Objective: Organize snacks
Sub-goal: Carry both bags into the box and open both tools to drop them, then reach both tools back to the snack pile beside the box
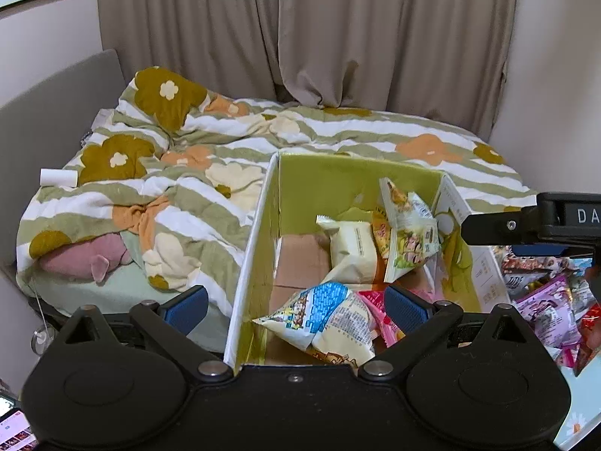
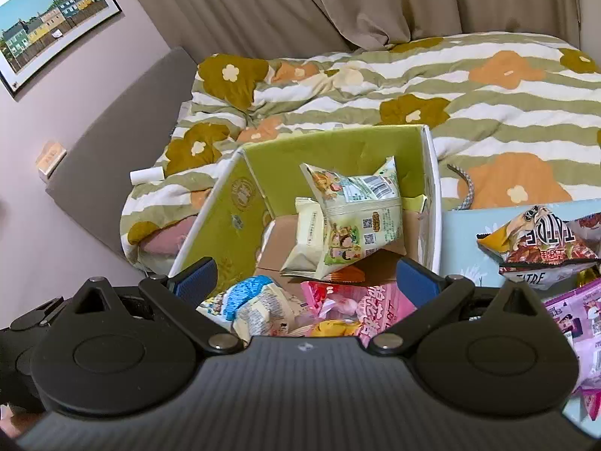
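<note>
Beige curtains [image 1: 338, 30] hang behind a bed [image 1: 94, 289] covered by a green-and-white striped quilt with flower prints [image 1: 233, 143], and one framed picture of coloured houses [image 2: 52, 18] hangs on the wall. Both tools sit over an open cardboard box with green inner walls [image 1: 319, 180] standing beside the bed. Left tool [image 1: 296, 310] is spread wide with nothing between its two blue pads; right tool [image 2: 307, 283] is likewise wide and empty. Inside the box, five snack packets can be counted: nearest the tools lie one cream packet with a blue panel [image 1: 326, 319] and one pink packet [image 2: 375, 300] just beside it, with a small yellow packet [image 2: 334, 327] partly hidden at the near edge. Farther in, one pale cream pillow-shaped packet [image 1: 353, 251] leans against one white-and-green cartoon-printed packet [image 2: 357, 206], which stands tilted on its corner. Right of the box, on a light blue table [image 2: 465, 233], more packets lie in a loose heap, among them one brown-and-yellow bag [image 2: 541, 240] and one purple packet [image 1: 544, 308]; the rest cannot be counted. One white roll [image 1: 58, 177] rests on the quilt.
</note>
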Available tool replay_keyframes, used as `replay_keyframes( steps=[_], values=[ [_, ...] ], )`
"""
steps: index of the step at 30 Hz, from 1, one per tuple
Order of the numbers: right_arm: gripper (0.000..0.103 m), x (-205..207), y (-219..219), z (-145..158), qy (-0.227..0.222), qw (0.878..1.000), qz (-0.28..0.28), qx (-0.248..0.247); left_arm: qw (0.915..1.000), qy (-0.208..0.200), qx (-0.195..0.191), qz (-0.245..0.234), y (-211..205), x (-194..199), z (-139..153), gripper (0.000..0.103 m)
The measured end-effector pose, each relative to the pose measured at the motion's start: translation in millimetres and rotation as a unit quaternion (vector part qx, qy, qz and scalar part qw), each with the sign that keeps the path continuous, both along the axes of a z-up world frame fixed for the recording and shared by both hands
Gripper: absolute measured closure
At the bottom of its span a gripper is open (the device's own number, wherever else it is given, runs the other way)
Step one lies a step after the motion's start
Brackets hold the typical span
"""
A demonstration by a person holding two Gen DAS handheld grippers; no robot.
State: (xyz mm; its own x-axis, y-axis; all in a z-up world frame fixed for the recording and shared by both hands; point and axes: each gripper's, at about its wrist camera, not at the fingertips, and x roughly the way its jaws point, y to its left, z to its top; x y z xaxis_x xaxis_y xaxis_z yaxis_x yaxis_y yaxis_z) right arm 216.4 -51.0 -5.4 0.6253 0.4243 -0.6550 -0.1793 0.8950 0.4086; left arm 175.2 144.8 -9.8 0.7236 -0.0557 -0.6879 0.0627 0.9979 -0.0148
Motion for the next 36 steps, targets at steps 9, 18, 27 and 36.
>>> replay_keyframes(
  steps=[9, 18, 27, 36],
  values=[
    [0.000, -25, -3, 21, -0.017, 0.999, -0.024, -0.027, 0.9997, -0.009, -0.009, -0.023, -2, -5, 17, 0.002],
    [0.000, -63, -32, 31, -0.020, 0.996, -0.079, -0.041, 0.9973, -0.029, -0.009, -0.067, -34, -19, 32, 0.002],
    [0.000, -101, -110, 40, -0.057, 0.989, -0.120, -0.060, 0.9962, -0.036, -0.007, -0.079, -108, -43, 30, 0.002],
    [0.000, -126, -210, 22, -0.057, 0.989, -0.112, -0.077, 0.9964, -0.031, 0.012, -0.078, -205, -70, 3, 0.002]
  ],
)
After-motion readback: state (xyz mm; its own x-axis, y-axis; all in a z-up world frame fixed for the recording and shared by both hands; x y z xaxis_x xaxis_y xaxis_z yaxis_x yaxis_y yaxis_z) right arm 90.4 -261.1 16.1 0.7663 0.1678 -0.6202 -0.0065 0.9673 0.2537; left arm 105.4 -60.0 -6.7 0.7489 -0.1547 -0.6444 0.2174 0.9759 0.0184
